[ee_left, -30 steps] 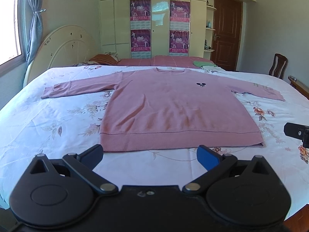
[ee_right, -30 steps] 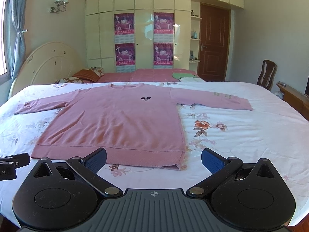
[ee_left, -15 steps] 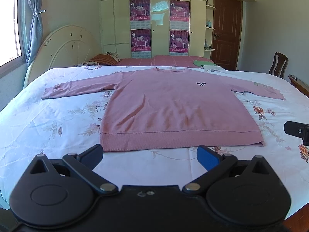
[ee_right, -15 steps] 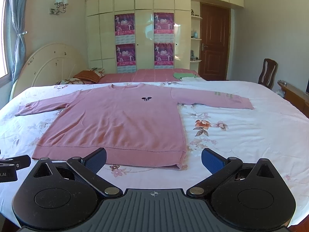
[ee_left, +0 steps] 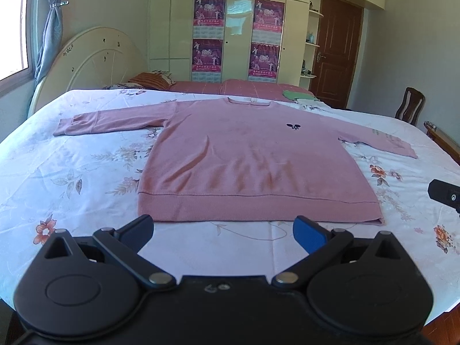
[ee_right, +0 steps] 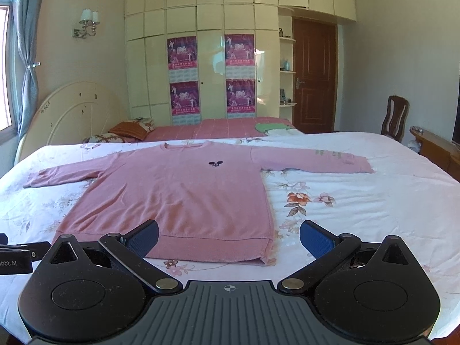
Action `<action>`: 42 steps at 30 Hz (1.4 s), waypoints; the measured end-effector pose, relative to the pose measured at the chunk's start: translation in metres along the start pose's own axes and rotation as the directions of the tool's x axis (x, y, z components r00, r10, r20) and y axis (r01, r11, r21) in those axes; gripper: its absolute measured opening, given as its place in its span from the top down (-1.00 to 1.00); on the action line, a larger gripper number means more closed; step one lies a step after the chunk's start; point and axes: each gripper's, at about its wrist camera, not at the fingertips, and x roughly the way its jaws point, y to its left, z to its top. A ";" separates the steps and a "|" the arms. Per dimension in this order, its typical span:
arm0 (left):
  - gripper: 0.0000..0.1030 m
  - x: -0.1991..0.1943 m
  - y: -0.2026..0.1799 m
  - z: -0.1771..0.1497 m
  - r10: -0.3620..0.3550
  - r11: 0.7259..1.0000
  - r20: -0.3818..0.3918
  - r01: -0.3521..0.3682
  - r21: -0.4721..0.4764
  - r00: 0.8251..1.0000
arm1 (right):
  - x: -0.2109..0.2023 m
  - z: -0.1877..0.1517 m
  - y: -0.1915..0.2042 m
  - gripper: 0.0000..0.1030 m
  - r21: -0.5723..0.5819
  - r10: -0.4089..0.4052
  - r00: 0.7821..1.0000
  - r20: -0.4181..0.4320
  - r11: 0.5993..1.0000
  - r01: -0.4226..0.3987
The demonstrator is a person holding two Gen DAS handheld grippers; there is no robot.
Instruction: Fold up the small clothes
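Pink sweater flat on floral bed sheet, both sleeves spread, hem nearest. Left gripper spread wide, empty, poised just short of the hem, blue pads above bare sheet. Part of right gripper at right edge, state unclear. Wardrobe behind.

Bright daylight from left window, wardrobe glare, fisheye-curved edges, sharp focus
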 end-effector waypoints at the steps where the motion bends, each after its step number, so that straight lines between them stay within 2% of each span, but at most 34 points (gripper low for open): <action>1: -1.00 0.000 -0.001 0.001 -0.010 1.000 0.008 0.010 0.005 1.000 | 0.000 0.001 -0.001 -1.00 0.002 0.003 1.000 -0.003 1.000 -0.003; 4: -1.00 -0.004 -0.006 0.004 -0.024 1.000 0.042 0.023 0.020 0.999 | 0.000 0.002 -0.003 -1.00 0.010 -0.001 1.000 -0.005 1.000 0.001; 8: -0.99 -0.002 -0.011 0.005 -0.033 0.997 0.035 0.031 0.067 0.999 | 0.000 0.004 -0.007 -1.00 0.021 0.004 1.000 -0.003 1.000 -0.004; 11: -0.99 0.000 -0.011 0.004 -0.026 0.997 0.046 0.023 0.074 0.999 | -0.003 0.007 -0.010 -1.00 0.011 -0.021 1.000 0.012 1.000 0.021; 16: -0.78 0.005 -0.012 0.006 -0.051 0.992 0.074 0.042 0.117 0.996 | 0.001 0.011 -0.021 -1.00 0.029 -0.061 0.998 -0.005 0.998 0.061; 24: -0.84 0.019 -0.001 0.023 0.028 0.995 0.121 -0.038 0.087 0.992 | 0.028 0.021 -0.032 -0.99 0.009 -0.098 0.995 0.024 0.995 0.098; 26: -0.79 0.026 0.002 0.030 0.038 0.997 0.136 -0.047 0.069 0.990 | 0.039 0.029 -0.037 -0.99 0.015 -0.100 0.994 0.035 0.995 0.100; 28: -0.59 0.037 0.001 0.039 0.049 0.997 0.148 -0.058 0.057 0.988 | 0.049 0.036 -0.041 -0.99 0.018 -0.100 0.994 0.047 0.995 0.100; 30: -0.58 0.047 -0.003 0.048 0.062 0.996 0.152 -0.070 0.046 0.986 | 0.060 0.043 -0.047 -0.99 0.012 -0.111 0.992 0.058 0.994 0.111; 31: -0.58 0.052 -0.006 0.052 0.066 0.996 0.158 -0.074 0.043 0.985 | 0.065 0.046 -0.050 -0.94 0.010 -0.112 0.992 0.056 0.994 0.112; 32: -0.58 0.057 -0.009 0.056 0.071 0.996 0.166 -0.078 0.040 0.984 | 0.071 0.050 -0.055 -0.79 0.010 -0.115 0.992 0.055 0.993 0.115; 33: -0.59 0.063 -0.012 0.060 0.071 0.996 0.172 -0.079 0.039 0.983 | 0.076 0.053 -0.058 -0.44 0.010 -0.124 0.991 0.047 0.992 0.124; 34: -0.61 0.069 -0.015 0.064 0.065 0.996 0.169 -0.073 0.041 0.983 | 0.084 0.055 -0.064 -0.35 0.013 -0.142 0.989 0.032 0.990 0.142; 36: -0.65 0.082 -0.023 0.071 0.061 0.997 0.164 -0.070 0.046 0.985 | 0.094 0.060 -0.075 -0.36 0.033 -0.139 0.990 0.023 0.990 0.138; 38: -0.82 0.097 -0.033 0.077 0.052 0.997 0.150 -0.060 0.049 0.987 | 0.101 0.065 -0.087 -0.36 0.047 -0.149 0.988 0.030 0.988 0.148; 42: -0.83 0.129 -0.051 0.086 0.039 0.996 0.117 -0.048 0.071 0.992 | 0.121 0.075 -0.112 -0.36 0.082 -0.145 0.989 0.010 0.986 0.144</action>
